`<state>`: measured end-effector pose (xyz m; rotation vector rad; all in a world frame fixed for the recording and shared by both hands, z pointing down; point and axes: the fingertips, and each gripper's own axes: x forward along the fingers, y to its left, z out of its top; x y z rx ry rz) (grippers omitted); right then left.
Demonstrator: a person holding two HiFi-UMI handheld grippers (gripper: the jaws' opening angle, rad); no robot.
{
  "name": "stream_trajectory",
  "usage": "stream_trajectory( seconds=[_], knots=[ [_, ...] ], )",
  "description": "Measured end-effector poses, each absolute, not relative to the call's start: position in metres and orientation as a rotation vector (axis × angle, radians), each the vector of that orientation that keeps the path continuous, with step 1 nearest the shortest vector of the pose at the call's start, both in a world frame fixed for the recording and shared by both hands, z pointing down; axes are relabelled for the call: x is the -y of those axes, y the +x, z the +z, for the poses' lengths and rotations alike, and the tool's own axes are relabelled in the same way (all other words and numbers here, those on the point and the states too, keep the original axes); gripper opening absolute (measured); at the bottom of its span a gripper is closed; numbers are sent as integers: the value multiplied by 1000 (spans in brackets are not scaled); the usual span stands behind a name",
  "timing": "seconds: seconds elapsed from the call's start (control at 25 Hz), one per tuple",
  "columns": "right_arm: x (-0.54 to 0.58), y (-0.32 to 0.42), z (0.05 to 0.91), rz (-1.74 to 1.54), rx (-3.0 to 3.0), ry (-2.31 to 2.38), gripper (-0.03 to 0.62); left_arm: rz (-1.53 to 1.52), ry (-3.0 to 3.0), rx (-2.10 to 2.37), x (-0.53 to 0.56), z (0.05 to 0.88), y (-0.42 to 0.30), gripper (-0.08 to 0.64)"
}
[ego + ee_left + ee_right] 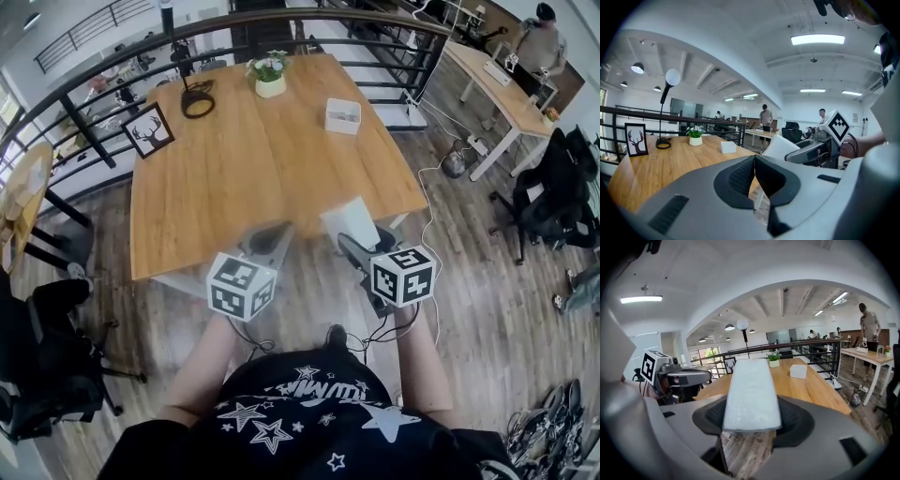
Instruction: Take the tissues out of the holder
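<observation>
Shown best by the right gripper view: right gripper point(751, 425) spread wide and clamped on a flat white tissue pack point(751, 394), pads pressing both long sides. Clear only from the head view: pack raised over the near edge of the tabletop point(253, 159), towards its right corner, well apart from the white holder point(342, 115) near the far right corner. In the left gripper view: left gripper point(754, 165) pressed together, nothing between the pads. Along the left and far edges: deer picture point(148, 129), lamp point(198, 98), potted plant point(269, 73).
</observation>
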<state>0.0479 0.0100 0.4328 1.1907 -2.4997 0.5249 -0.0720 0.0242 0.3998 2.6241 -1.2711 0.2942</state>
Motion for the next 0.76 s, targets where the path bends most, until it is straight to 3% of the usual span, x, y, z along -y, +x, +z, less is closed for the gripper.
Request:
stream_trajectory(
  seconds=[0.76],
  knots=[
    [-98, -40, 440, 578, 2426, 1277, 272, 264, 2625, 1203, -97, 409, -173, 14]
  ],
)
